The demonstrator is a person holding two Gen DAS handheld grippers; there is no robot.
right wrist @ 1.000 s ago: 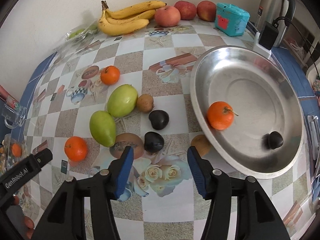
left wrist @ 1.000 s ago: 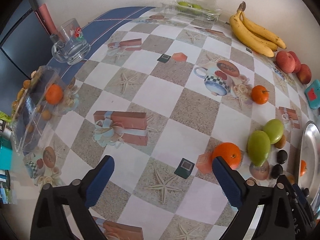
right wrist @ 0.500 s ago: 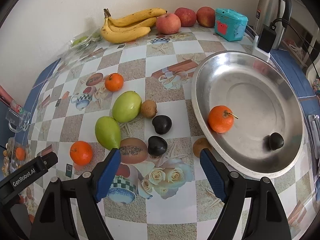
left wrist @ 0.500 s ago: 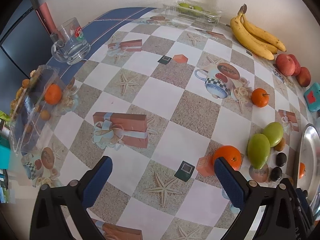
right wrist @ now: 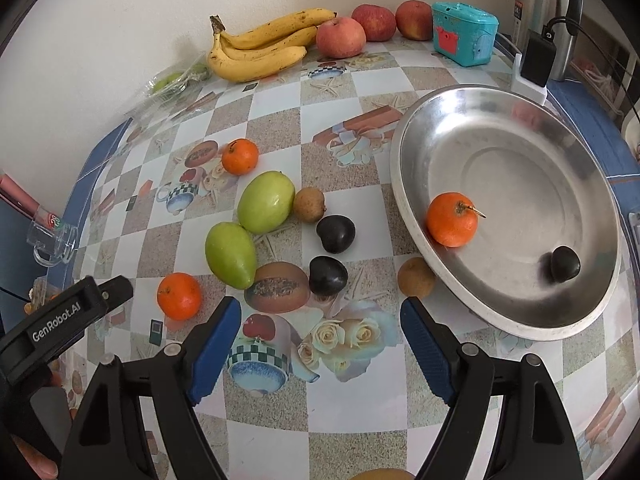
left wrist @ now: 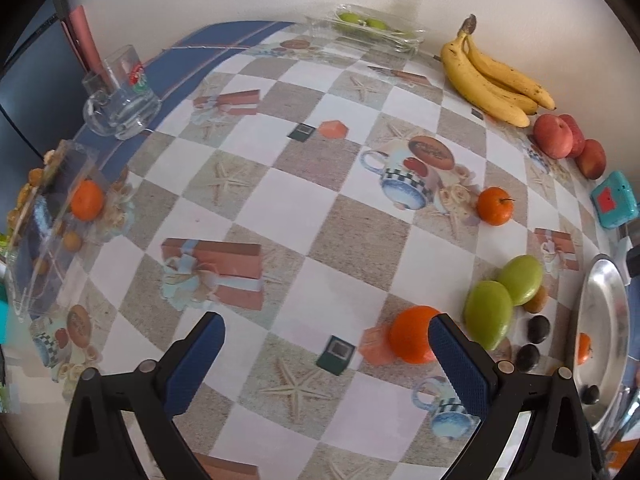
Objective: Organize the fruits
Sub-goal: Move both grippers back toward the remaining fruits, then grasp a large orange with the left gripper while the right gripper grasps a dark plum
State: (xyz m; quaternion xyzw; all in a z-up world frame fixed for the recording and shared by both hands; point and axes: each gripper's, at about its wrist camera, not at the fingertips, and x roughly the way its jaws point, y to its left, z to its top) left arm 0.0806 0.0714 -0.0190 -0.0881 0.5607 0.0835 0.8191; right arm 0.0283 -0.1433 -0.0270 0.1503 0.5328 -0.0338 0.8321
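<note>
Two grippers, left gripper and right gripper, jaws apart, empty; round dark fruit mid-frame may roll off if nudged.

We see a table covered in a checkered oilcloth printed with starfish, teacups, gift boxes and roses, bordered in blue along its far left edge. A clear glass mug stands on that blue border, with a pinkish-red stick-like object leaning just behind it. Against the wall on the right we find a small turquoise box with a red patch on its front. Beside it stand a steel thermos jug and a black charger block with a cable.
</note>
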